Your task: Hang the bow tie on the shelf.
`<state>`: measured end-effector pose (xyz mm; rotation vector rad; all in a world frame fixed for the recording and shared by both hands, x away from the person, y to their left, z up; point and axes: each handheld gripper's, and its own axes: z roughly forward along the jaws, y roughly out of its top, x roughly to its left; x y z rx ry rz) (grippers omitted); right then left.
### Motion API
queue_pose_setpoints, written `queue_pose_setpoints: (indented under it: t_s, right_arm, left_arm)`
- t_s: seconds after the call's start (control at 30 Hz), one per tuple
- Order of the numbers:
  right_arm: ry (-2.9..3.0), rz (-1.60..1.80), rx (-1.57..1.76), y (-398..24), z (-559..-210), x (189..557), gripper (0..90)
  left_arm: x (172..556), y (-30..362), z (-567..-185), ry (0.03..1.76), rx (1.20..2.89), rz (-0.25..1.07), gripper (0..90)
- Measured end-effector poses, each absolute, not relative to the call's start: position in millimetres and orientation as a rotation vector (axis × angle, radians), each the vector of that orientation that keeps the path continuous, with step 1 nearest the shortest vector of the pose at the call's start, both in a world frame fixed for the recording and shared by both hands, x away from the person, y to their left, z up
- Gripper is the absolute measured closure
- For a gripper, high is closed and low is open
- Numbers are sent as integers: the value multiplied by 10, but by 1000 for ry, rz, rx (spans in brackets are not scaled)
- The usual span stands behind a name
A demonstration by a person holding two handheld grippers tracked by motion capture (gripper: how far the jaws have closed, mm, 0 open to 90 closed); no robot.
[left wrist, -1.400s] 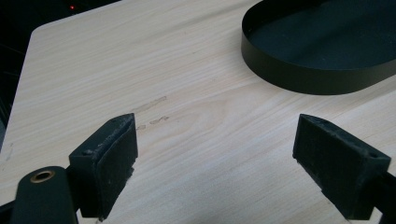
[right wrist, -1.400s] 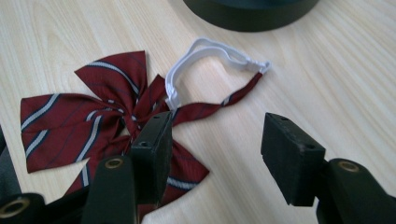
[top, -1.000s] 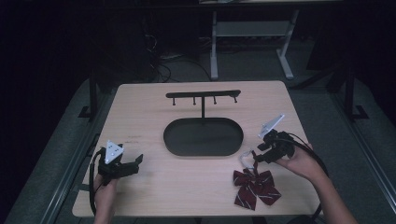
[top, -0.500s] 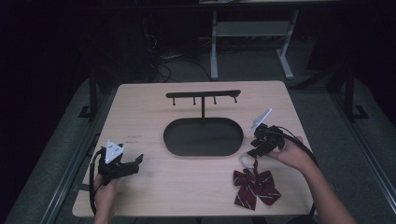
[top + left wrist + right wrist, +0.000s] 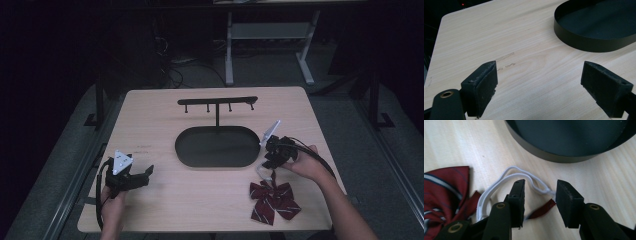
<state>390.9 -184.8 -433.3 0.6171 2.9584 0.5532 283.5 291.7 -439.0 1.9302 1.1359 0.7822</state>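
High view: wooden table w/ a black oval tray at its centre and a black T-shaped rack w/ small pegs standing at the tray's far rim. Left gripper rests near the table's front-left corner, held by the left hand, jaws spread, nothing between them. Right gripper sits just off the tray's right end, held by the right hand, tips angled down at the table. A dark red striped bow tie lies near the front-right corner, its white elastic strap reaching up toward the right gripper's tips.

Left gripper view: jaws wide apart over bare wood; tray wall at upper right, well apart from the jaws.

Right gripper view: jaws partly parted, not clamped; strap loops between and past them, a red strip of the tie lies in the gap. Bow tie body at left, tray beyond.
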Motion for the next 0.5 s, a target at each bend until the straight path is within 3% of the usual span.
queue_pose_setpoints:
  t_s: [0.17,0.37,0.5]
  right_arm:
    - [2932,548,556,-1825,-4320,3897,638]
    - [2944,552,529,-1793,-4346,3898,619]
    - [2941,544,543,-1812,-4355,3926,672]
  left_arm:
    - [2833,2914,-4390,1134,1929,781,135]
    - [2839,2906,-4394,1127,1934,781,135]
    - [2836,2917,-4391,1135,1932,780,136]
